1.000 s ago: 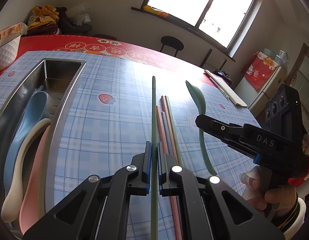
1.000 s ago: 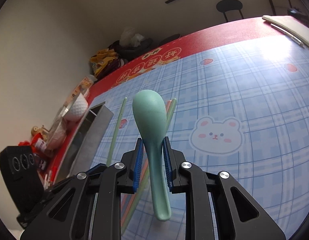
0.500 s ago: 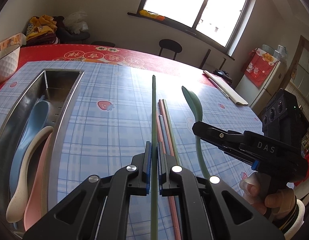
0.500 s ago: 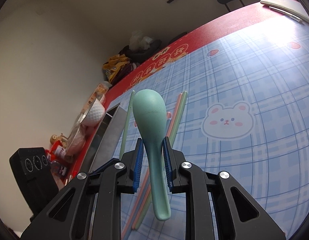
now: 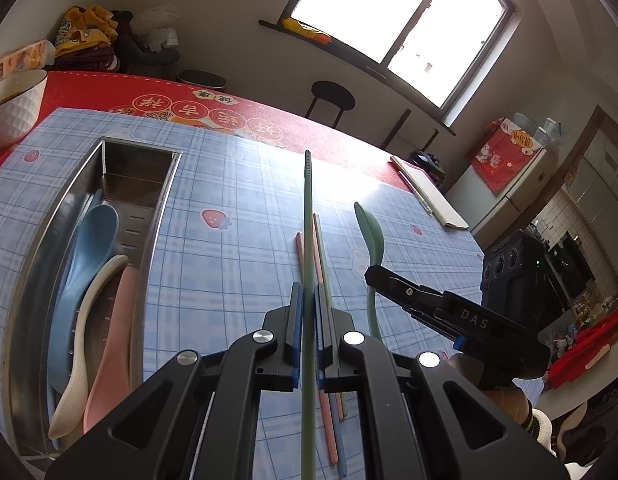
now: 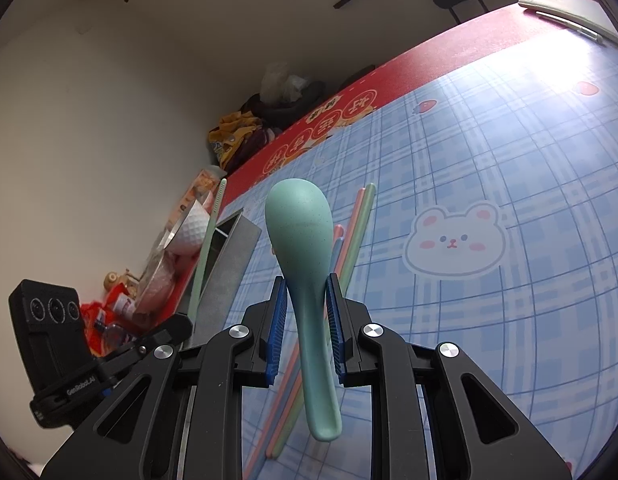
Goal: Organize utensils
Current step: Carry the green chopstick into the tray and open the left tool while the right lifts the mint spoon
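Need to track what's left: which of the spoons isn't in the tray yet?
The teal-green plastic spoon, clamped in the right gripper; blue, cream and pink spoons lie in the steel tray.

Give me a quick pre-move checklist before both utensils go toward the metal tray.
1. Left hand-held gripper shut on green chopstick: ok.
2. Right hand-held gripper shut on green spoon: ok.
3. Metal tray has room beside its three spoons: ok.
4. Both utensils lifted off the table: ok.
5. Chopstick's far tip clear of the tray rim: cannot tell.
6. Loose chopsticks left on the table: not ok.
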The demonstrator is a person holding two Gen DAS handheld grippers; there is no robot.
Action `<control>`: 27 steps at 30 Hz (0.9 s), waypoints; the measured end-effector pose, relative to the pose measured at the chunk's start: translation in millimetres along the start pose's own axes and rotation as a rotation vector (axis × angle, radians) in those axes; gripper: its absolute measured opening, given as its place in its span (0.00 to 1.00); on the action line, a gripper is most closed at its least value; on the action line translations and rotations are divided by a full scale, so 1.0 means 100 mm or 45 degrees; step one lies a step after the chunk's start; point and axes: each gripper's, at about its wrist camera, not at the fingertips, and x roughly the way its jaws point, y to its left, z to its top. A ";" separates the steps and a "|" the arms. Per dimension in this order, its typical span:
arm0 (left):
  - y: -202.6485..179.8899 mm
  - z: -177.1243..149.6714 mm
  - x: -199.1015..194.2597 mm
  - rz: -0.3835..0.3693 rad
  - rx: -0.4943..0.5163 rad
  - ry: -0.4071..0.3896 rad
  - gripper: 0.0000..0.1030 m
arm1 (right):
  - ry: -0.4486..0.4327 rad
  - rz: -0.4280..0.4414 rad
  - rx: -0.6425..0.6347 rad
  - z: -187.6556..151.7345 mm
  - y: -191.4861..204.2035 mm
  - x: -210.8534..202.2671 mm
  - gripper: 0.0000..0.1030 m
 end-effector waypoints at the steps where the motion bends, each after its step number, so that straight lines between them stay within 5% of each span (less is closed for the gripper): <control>1: 0.02 0.04 -0.05 0.003 0.003 -0.002 0.05 | 0.000 0.002 0.001 0.00 0.00 0.00 0.19; 5: 0.17 0.21 -0.26 0.063 0.015 -0.008 0.05 | -0.002 0.001 0.003 0.00 0.00 -0.01 0.19; 15: 0.70 0.32 -0.36 0.432 0.096 0.061 0.05 | -0.005 0.002 0.001 -0.01 0.00 -0.02 0.19; 27: 0.84 0.22 -0.19 0.604 0.200 0.162 0.05 | -0.005 0.004 0.006 -0.01 -0.01 -0.05 0.19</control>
